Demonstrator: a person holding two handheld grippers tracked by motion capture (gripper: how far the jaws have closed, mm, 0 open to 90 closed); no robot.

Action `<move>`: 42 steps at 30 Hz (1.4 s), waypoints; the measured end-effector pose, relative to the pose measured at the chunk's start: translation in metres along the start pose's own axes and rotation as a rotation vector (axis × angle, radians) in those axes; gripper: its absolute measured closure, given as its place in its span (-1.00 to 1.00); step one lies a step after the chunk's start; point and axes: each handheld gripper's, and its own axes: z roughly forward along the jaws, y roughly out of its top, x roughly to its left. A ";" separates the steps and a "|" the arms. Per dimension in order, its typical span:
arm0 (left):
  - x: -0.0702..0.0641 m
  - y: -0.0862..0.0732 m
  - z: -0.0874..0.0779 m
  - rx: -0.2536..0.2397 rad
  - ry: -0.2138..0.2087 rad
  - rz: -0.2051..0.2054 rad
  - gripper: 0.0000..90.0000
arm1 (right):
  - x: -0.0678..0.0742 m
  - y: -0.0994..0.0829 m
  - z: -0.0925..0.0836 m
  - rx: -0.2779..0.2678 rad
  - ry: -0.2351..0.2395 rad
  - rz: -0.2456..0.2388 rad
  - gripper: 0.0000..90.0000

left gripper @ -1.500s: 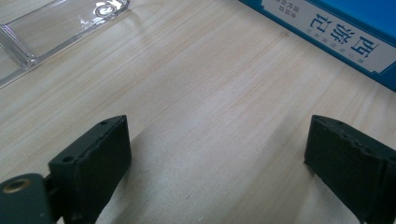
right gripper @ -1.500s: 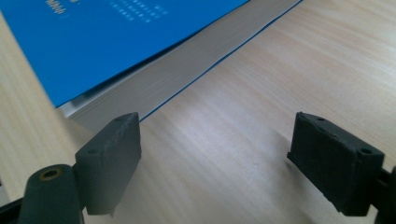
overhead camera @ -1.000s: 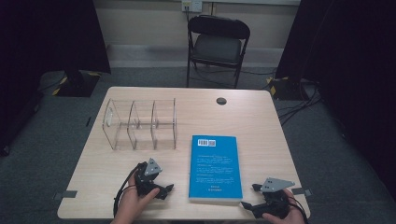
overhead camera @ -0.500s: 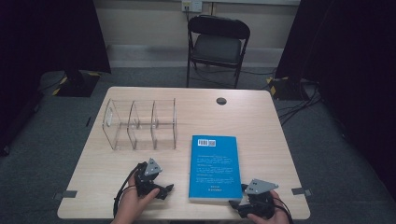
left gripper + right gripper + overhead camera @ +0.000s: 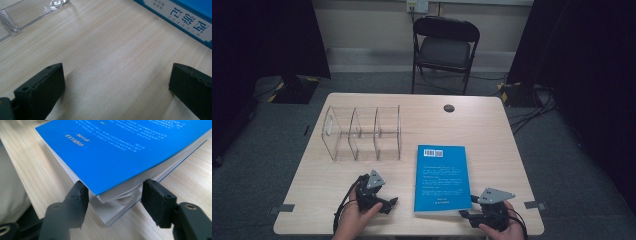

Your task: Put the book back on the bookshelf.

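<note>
Dark curtains close in the room on both sides of the high view, and a black folding chair (image 5: pixel 445 47) stands at the top centre, behind a pale wooden table (image 5: pixel 492 130) that takes up the middle of the frame. On the table's left half sits a clear acrylic organiser with three upright compartments (image 5: pixel 362 132). A thick blue paperback book with white text and a barcode on its cover (image 5: pixel 441 176) lies flat to the lower right of the organiser, close to the table's near edge.

At the bottom left, the left gripper (image 5: pixel 388 204) rests on the wood beside the book, apart from it. In the left gripper view its two black jaws stand wide apart with bare tabletop between them; the book's white spine label (image 5: pixel 185 17) crosses the upper right corner, the organiser's base (image 5: pixel 30 15) the upper left.

At the bottom right, the right gripper (image 5: pixel 466 214) meets the book's lower right corner. In the right gripper view the right gripper (image 5: pixel 115 192) has that corner between its jaws, which have just been closing. The left pad touches the pages under the lifted, curling cover; whether the right pad presses cannot be told.
</note>
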 end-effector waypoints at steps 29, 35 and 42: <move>0.000 0.000 0.000 0.000 0.000 0.000 -1.00 | -0.004 0.003 -0.006 -0.050 -0.075 -0.130 -0.43; 0.000 0.000 0.000 0.001 0.001 -0.001 -1.00 | -0.002 0.005 -0.007 -0.047 -0.088 -0.169 -0.43; 0.000 0.000 0.000 0.001 0.001 -0.002 -1.00 | -0.007 0.002 -0.004 -0.018 -0.036 -0.109 -0.34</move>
